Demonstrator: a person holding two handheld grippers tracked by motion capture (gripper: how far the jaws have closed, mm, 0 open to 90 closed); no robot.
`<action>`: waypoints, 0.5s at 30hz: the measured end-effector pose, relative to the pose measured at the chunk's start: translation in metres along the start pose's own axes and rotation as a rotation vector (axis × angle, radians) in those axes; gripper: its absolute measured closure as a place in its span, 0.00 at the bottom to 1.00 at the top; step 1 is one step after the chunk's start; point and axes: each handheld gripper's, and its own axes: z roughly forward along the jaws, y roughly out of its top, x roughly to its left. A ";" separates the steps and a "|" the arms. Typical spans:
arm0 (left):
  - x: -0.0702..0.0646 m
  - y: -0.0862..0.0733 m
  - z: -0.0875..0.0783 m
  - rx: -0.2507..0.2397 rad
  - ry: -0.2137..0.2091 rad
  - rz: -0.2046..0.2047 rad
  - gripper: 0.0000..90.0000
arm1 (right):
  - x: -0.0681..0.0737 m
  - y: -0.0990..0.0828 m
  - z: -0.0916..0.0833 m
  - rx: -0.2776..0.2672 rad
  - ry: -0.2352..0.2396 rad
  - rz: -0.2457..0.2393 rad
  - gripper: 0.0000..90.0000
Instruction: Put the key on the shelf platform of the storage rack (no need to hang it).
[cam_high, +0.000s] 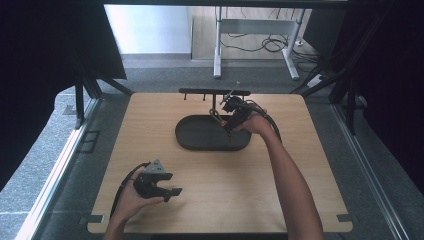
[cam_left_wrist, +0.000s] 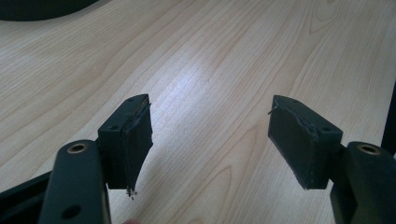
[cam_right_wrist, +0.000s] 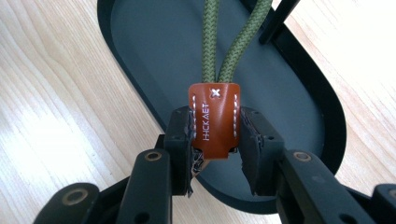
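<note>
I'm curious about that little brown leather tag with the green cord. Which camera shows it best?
The right gripper view: the leather tag sits close up, clamped between the right gripper jaws, its stitching, lettering and green cord clear, above the black tray. The high view shows a tiny speck by the person's right hand. The left gripper view shows bare table.

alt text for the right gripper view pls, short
The right gripper is shut on a brown leather tab stitched in white, from which two strands of olive green cord run up. Beneath lies a black oval tray on a light wood table.
</note>
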 end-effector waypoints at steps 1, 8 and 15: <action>0.000 0.000 0.000 0.000 0.000 0.000 0.34 | 0.000 0.001 0.001 0.001 -0.001 0.002 0.74; 0.000 0.000 0.000 -0.007 -0.001 -0.010 0.34 | -0.002 0.004 0.004 0.002 -0.018 -0.005 0.74; -0.001 0.000 0.002 0.000 -0.002 -0.005 0.34 | -0.005 0.003 0.012 0.002 -0.037 -0.009 0.74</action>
